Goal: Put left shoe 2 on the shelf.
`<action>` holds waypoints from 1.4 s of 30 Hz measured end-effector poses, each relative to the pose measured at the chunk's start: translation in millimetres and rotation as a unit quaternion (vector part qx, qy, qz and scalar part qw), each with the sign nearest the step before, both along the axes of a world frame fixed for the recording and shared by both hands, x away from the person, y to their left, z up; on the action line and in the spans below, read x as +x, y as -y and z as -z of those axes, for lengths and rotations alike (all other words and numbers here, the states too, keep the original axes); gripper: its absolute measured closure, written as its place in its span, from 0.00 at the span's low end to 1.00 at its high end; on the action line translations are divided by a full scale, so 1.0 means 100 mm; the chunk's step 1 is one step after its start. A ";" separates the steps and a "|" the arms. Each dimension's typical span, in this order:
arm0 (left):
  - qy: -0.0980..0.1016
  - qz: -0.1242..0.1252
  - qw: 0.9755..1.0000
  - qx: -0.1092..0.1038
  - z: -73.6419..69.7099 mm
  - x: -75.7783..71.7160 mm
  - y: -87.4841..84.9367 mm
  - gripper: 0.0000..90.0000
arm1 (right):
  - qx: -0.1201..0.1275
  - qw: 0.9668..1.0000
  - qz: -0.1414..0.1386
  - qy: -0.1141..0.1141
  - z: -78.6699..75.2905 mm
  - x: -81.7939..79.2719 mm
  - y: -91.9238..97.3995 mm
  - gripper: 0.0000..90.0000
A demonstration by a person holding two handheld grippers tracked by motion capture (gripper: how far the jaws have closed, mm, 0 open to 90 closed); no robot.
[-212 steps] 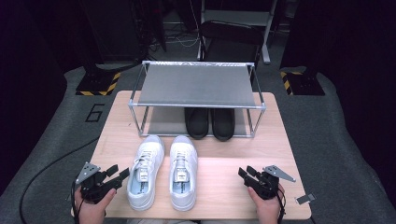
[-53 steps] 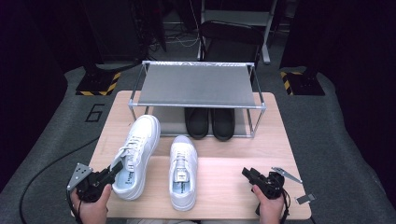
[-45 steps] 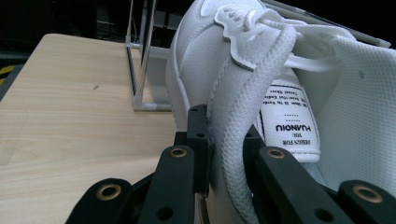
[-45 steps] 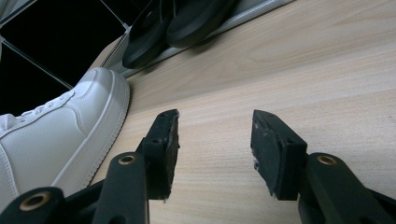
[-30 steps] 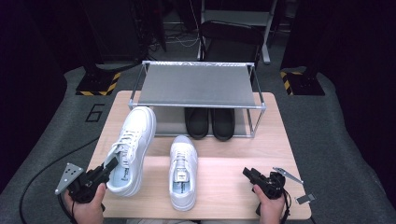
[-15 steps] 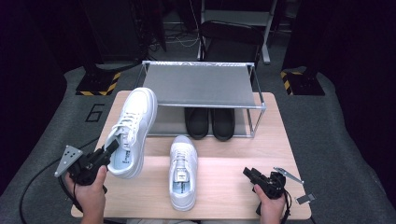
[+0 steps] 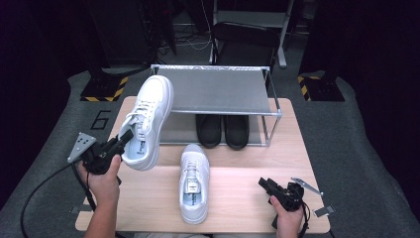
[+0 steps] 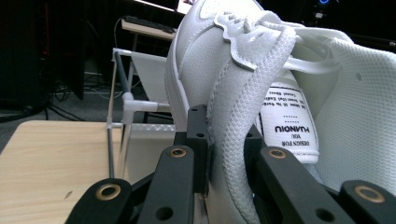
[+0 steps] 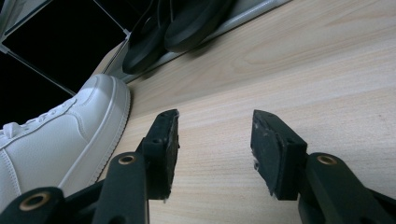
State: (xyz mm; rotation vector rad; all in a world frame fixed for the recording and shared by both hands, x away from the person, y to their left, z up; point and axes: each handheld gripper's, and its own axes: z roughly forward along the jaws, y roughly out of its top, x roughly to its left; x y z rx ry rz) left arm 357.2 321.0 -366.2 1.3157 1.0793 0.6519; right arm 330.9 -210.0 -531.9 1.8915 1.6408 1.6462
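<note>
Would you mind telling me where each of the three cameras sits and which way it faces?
High view: above the person's side of the table, looking forward and down at the shoe rack; both forearms, the left gripper and the right gripper show.
Left gripper view: rides on the left gripper, looking along its jaws, shut on the collar of the lifted white sneaker.
Right gripper view: rides on the right gripper, low over the table, jaws open, facing the black shoes.
Shared: the high view and the right gripper view both show the second white sneaker on the table.
</note>
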 end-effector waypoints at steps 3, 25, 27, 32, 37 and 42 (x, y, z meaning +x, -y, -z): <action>-0.003 0.005 1.000 0.003 -0.03 0.10 0.07 0.90 | 0.000 1.000 0.000 -0.001 0.00 0.00 0.00 0.57; -0.003 0.049 0.999 -0.005 -0.28 0.64 0.54 0.90 | 0.006 1.000 0.003 0.013 -0.02 -0.01 0.05 0.56; -0.003 0.052 0.999 -0.005 -0.30 0.68 0.57 0.90 | 0.010 1.000 0.003 0.012 -0.03 -0.01 0.05 0.56; -0.006 0.056 0.998 -0.004 -0.36 0.78 0.63 0.90 | 0.009 1.000 0.002 0.013 -0.03 0.00 0.05 0.56; -0.007 0.057 0.998 0.001 -0.42 0.89 0.71 0.90 | 0.009 1.000 -0.001 0.015 -0.03 0.00 0.04 0.56; -0.009 0.050 0.999 0.006 -0.51 1.03 0.81 0.90 | 0.007 1.000 -0.002 0.016 -0.03 0.00 0.04 0.56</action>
